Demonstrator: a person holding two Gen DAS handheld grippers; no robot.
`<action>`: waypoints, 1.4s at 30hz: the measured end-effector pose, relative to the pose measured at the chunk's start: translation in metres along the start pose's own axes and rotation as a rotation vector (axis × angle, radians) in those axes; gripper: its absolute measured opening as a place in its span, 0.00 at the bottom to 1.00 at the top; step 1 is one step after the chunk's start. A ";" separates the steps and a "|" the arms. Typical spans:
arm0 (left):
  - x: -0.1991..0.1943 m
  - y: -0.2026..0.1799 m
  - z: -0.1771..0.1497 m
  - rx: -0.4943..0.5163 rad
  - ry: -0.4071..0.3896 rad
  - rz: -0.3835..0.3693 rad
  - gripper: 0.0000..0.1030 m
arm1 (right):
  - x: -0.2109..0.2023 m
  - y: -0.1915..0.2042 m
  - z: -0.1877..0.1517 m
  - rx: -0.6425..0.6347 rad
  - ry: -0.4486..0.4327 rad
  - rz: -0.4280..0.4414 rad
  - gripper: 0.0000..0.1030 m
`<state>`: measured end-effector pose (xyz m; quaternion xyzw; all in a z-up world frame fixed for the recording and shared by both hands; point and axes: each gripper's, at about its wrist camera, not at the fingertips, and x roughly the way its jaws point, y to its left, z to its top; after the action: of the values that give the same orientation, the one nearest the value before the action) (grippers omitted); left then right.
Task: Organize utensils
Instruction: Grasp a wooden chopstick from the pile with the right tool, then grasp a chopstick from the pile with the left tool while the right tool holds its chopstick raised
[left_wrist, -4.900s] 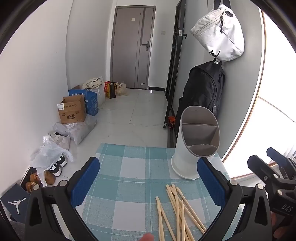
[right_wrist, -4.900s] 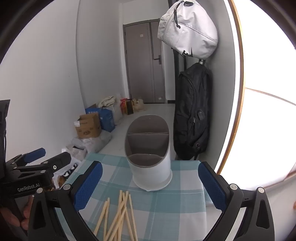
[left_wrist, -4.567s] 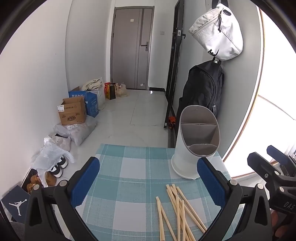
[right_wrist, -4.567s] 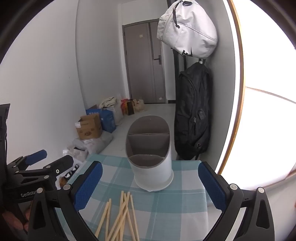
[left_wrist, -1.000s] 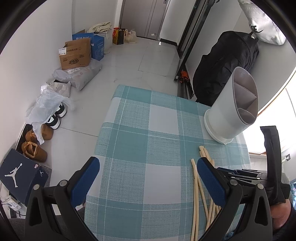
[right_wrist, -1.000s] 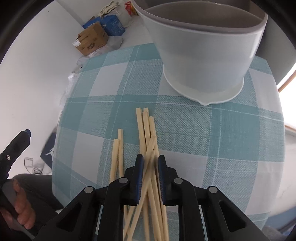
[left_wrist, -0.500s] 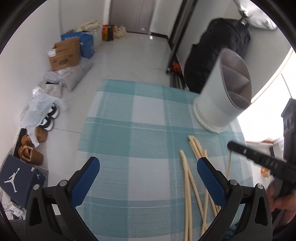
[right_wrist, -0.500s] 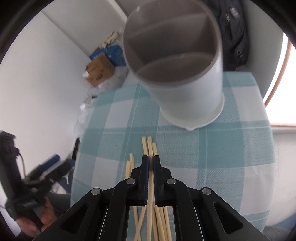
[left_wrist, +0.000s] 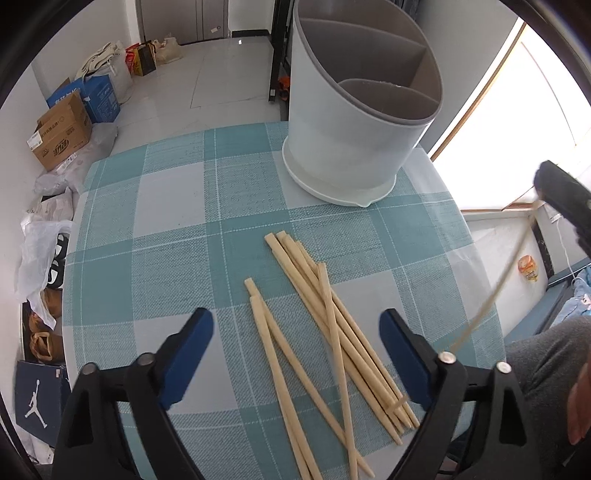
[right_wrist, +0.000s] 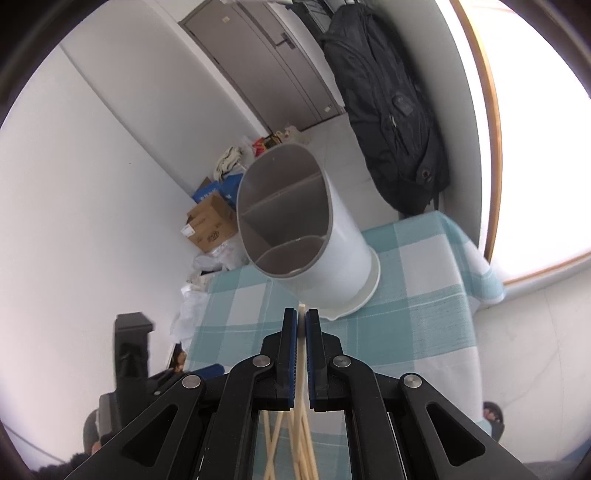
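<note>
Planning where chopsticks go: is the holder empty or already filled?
Empty as far as shown: the holder has bare grey compartments in both views, with no chopsticks inside. The compartment floors are not fully visible.

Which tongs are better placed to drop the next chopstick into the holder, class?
Right. The right tongs are already shut on a chopstick, lifted and pointing toward the white holder. The left tongs hang open and empty over the chopsticks lying on the cloth.

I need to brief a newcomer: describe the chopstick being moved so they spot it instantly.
Start at the white utensil holder on the checked tablecloth. In front of it lies a pile of chopsticks. The one you want, the lifted chopstick, hangs off the table's right edge, pinched in the right tongs; all others lie flat.
</note>
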<state>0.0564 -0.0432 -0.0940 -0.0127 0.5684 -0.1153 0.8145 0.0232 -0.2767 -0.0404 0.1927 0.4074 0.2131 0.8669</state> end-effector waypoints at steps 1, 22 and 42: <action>0.004 -0.001 0.002 -0.009 0.022 -0.002 0.70 | -0.006 -0.002 0.000 -0.003 -0.014 -0.004 0.04; 0.019 -0.027 0.013 -0.042 0.091 0.047 0.06 | -0.037 -0.030 0.000 0.061 -0.065 0.062 0.04; 0.025 0.006 0.012 -0.197 0.089 -0.130 0.06 | -0.021 -0.016 -0.004 0.023 -0.052 0.016 0.04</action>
<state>0.0765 -0.0433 -0.1139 -0.1245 0.6105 -0.1120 0.7741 0.0116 -0.3001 -0.0380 0.2112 0.3855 0.2103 0.8733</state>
